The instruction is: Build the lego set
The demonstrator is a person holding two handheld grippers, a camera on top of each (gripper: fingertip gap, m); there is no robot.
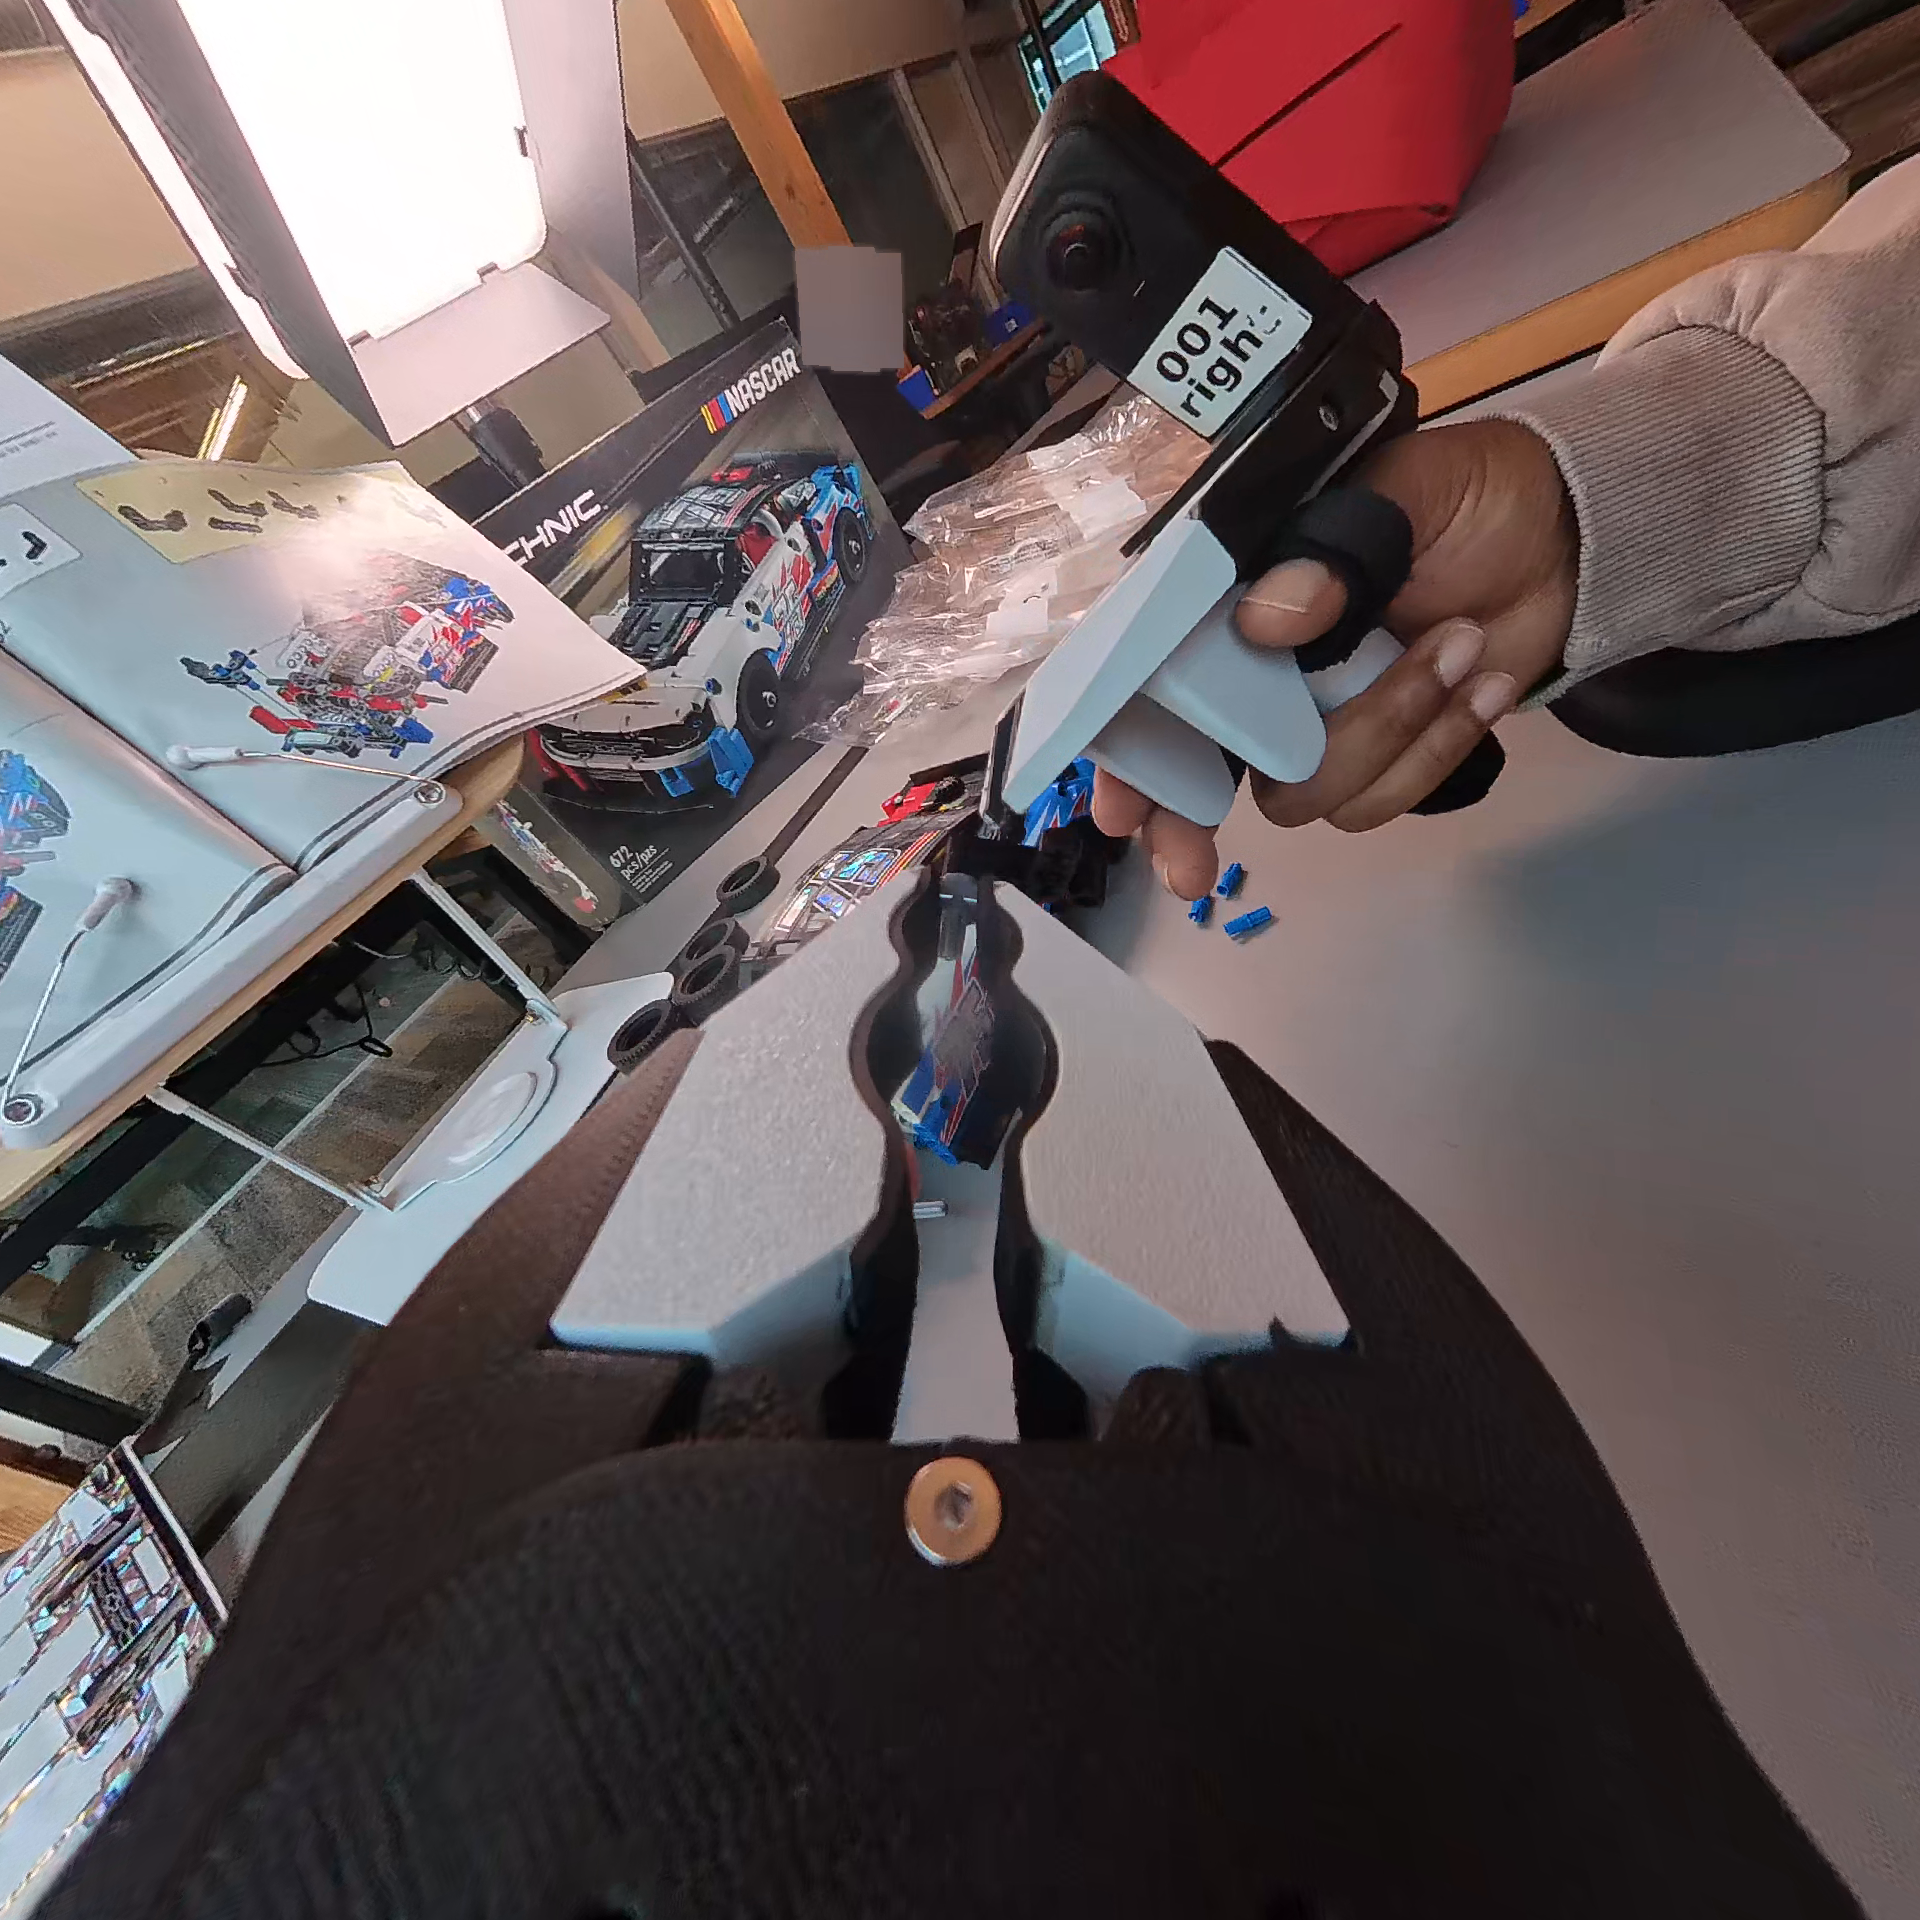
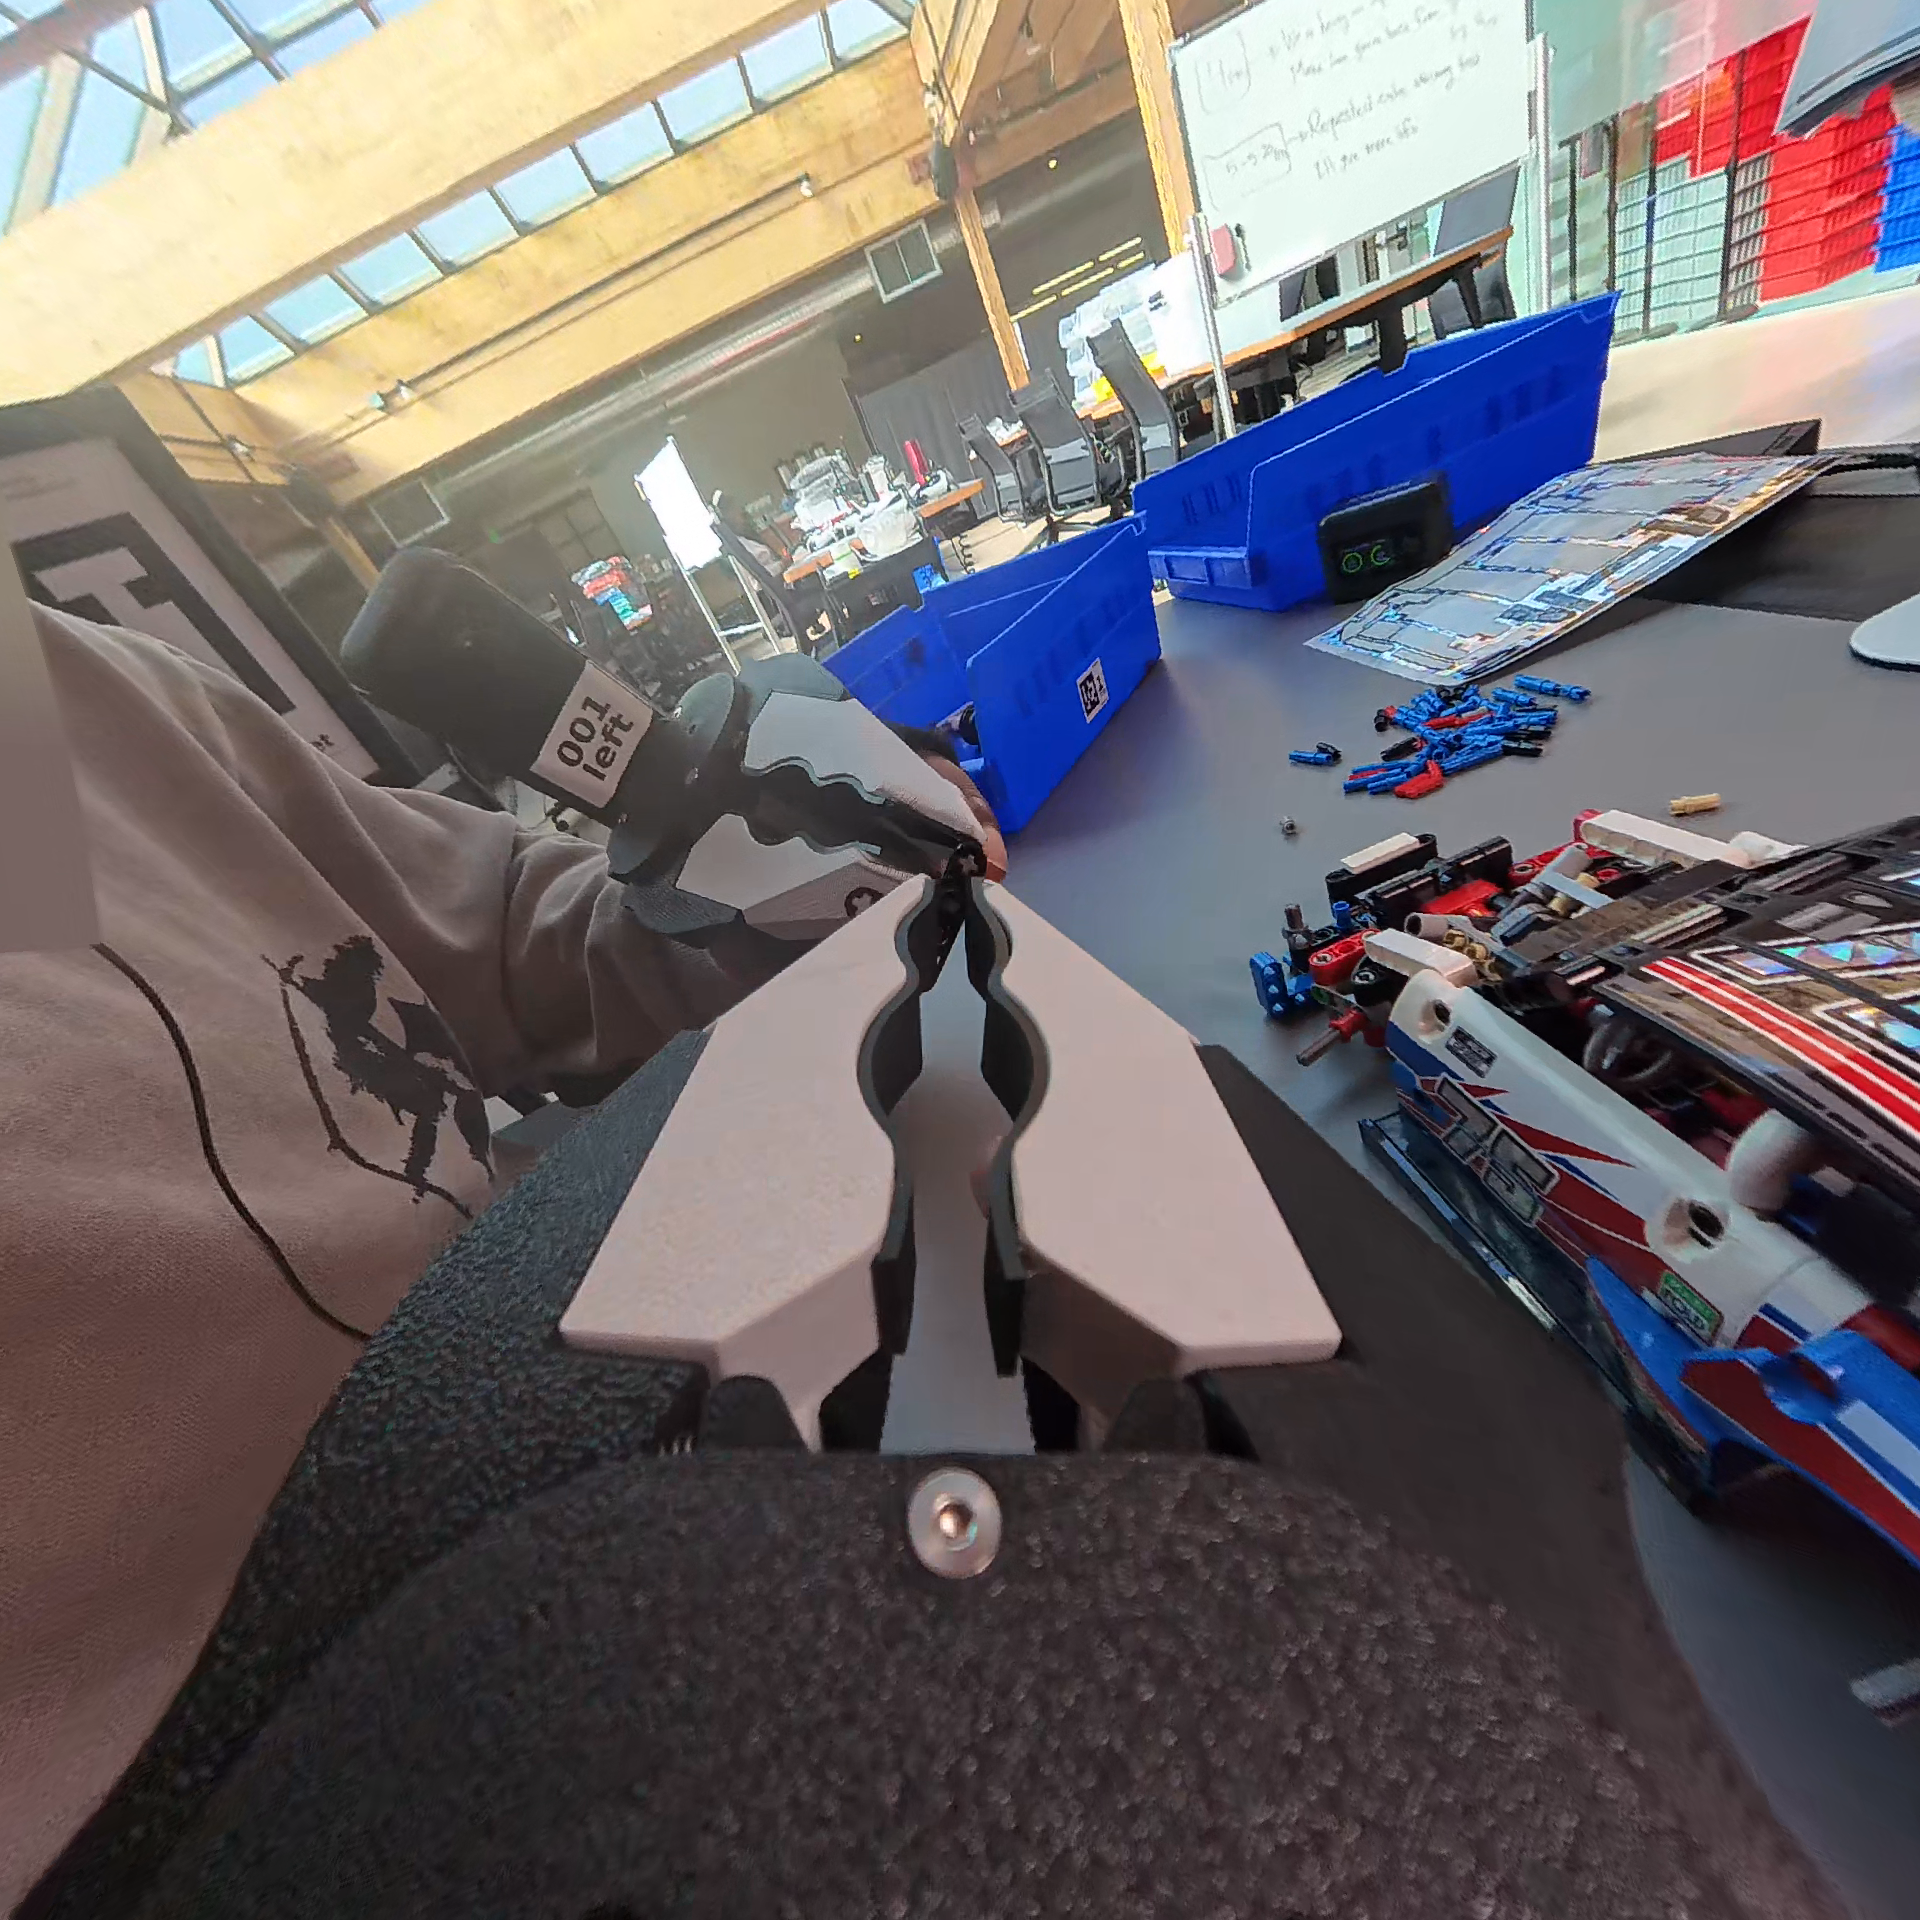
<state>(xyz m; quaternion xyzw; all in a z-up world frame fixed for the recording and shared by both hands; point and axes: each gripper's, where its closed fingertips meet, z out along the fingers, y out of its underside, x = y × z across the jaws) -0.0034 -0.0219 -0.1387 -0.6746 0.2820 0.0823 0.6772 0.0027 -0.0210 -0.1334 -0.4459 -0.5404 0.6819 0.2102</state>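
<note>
While both tongs pinch a black piece, pins lie well apart.

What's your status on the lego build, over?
Right hand-held gripper shut on small black piece. Left hand-held gripper shut, tips meeting it. Lego car part-built on table. Nothing in the way.

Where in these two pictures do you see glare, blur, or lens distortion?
Left wrist view: the lamp panel is blown out to white, and its glare washes the instruction booklet; straight edges bend from the wide lens. Right wrist view: the lego car smears at the right edge, the sweatshirt sleeve fades into haze at left, and the ceiling beams curve.
</note>
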